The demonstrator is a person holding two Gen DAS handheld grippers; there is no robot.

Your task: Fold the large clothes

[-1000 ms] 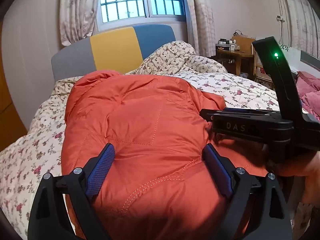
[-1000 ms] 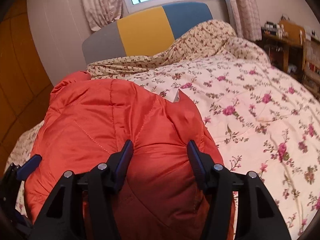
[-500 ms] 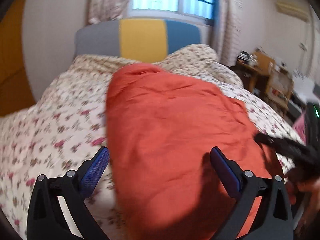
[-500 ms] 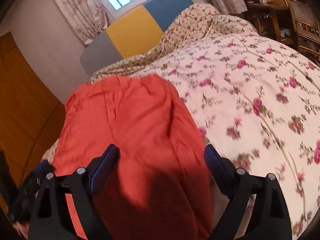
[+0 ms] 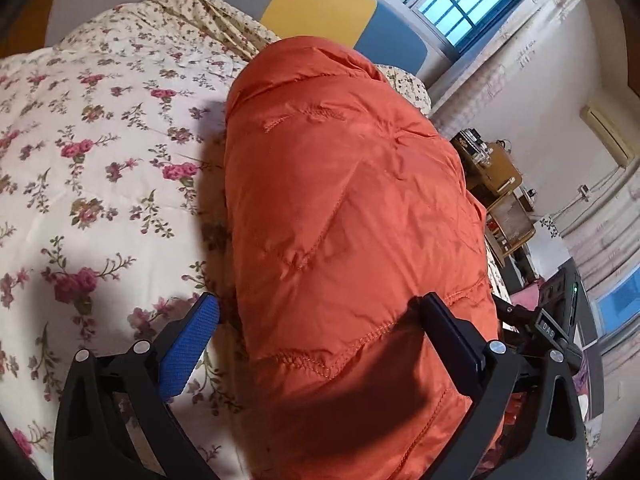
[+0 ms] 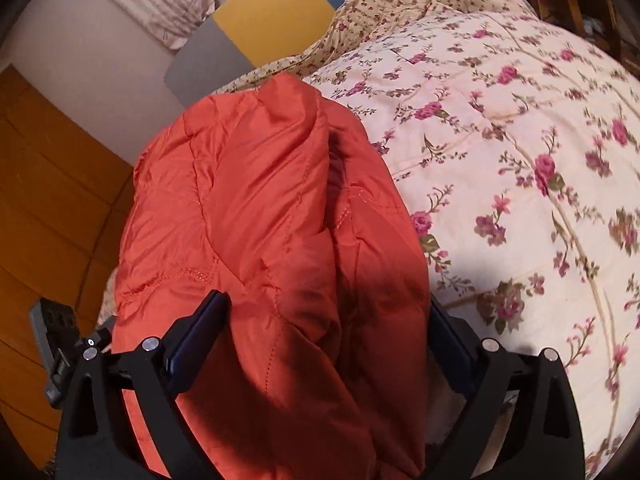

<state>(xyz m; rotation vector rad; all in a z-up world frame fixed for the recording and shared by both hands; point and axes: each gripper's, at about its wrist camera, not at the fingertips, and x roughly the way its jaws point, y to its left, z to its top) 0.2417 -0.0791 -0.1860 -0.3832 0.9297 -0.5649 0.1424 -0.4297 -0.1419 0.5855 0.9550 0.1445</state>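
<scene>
The orange padded jacket [image 5: 352, 216] lies bunched on the bed's floral quilt [image 5: 92, 152], its near end running out of frame under both cameras, so how it is folded is hard to tell. The left claw [image 5: 320, 320] stands spread wide, its fingers straddling the jacket's near end without pressing it. The right claw [image 6: 328, 316] is opening over the jacket's near end, its right finger partly hidden behind a fold.

The orange jacket [image 5: 352, 208] is quilted cloth with a slight sheen, lying on a matt floral cotton quilt [image 5: 92, 168].
</scene>
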